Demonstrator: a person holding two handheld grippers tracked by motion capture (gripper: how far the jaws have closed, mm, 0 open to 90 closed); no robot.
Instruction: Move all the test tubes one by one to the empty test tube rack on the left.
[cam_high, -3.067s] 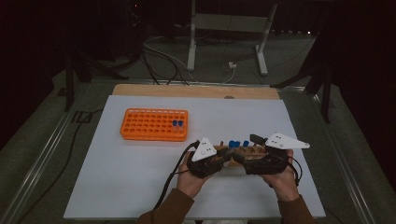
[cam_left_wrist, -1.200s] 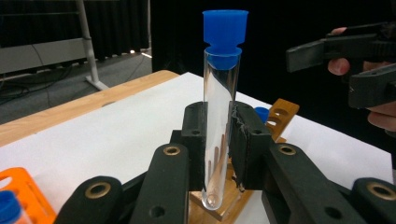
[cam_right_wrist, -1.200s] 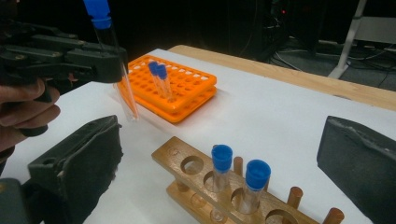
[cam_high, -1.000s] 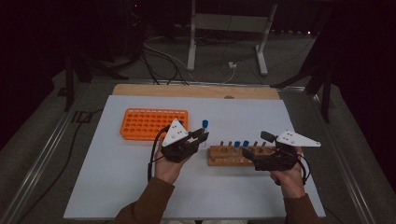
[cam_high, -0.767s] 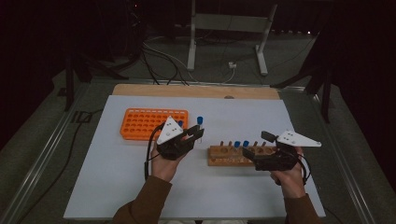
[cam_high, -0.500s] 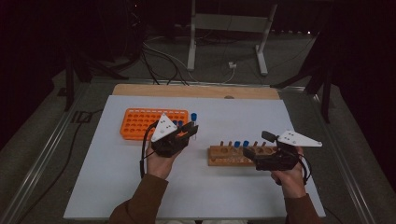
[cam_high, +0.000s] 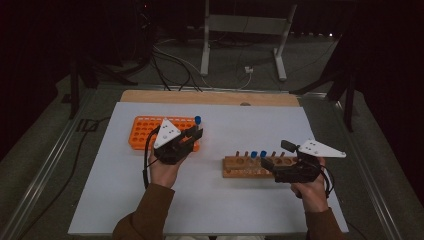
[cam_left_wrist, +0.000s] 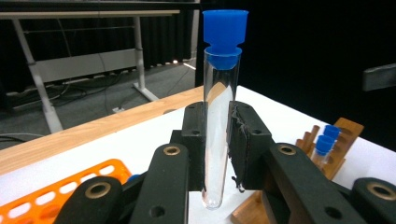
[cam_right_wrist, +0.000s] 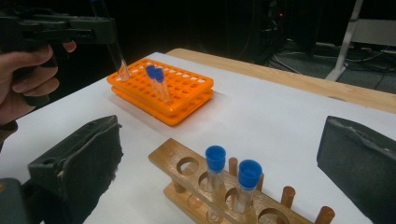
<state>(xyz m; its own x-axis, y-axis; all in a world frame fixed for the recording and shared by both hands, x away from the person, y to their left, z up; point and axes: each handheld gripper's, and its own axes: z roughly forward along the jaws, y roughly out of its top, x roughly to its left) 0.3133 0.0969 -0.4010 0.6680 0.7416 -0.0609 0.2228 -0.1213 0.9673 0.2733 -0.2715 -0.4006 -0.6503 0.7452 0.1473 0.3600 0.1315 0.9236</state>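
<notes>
My left gripper (cam_high: 194, 134) (cam_left_wrist: 217, 140) is shut on a clear test tube (cam_left_wrist: 218, 121) with a blue cap (cam_high: 198, 120) (cam_left_wrist: 225, 35), held upright above the right end of the orange rack (cam_high: 142, 131) (cam_left_wrist: 51, 196). In the right gripper view the tube's tip (cam_right_wrist: 120, 65) hangs over the orange rack's (cam_right_wrist: 187, 95) far corner, where two blue-capped tubes (cam_right_wrist: 156, 79) stand. My right gripper (cam_high: 272, 159) (cam_right_wrist: 219, 158) is open at the wooden rack (cam_high: 245, 166) (cam_right_wrist: 169, 157), its jaws wide on either side of two blue-capped tubes (cam_right_wrist: 215, 163) standing in it.
The racks sit on a white sheet (cam_high: 225, 200) over a table with a wooden strip (cam_high: 210, 97) at the far edge. Cables and a metal stand (cam_high: 240, 30) lie on the floor beyond.
My left gripper has carried the tube leftward from beside the wooden rack to over the orange rack. The right gripper has stayed at the wooden rack.
</notes>
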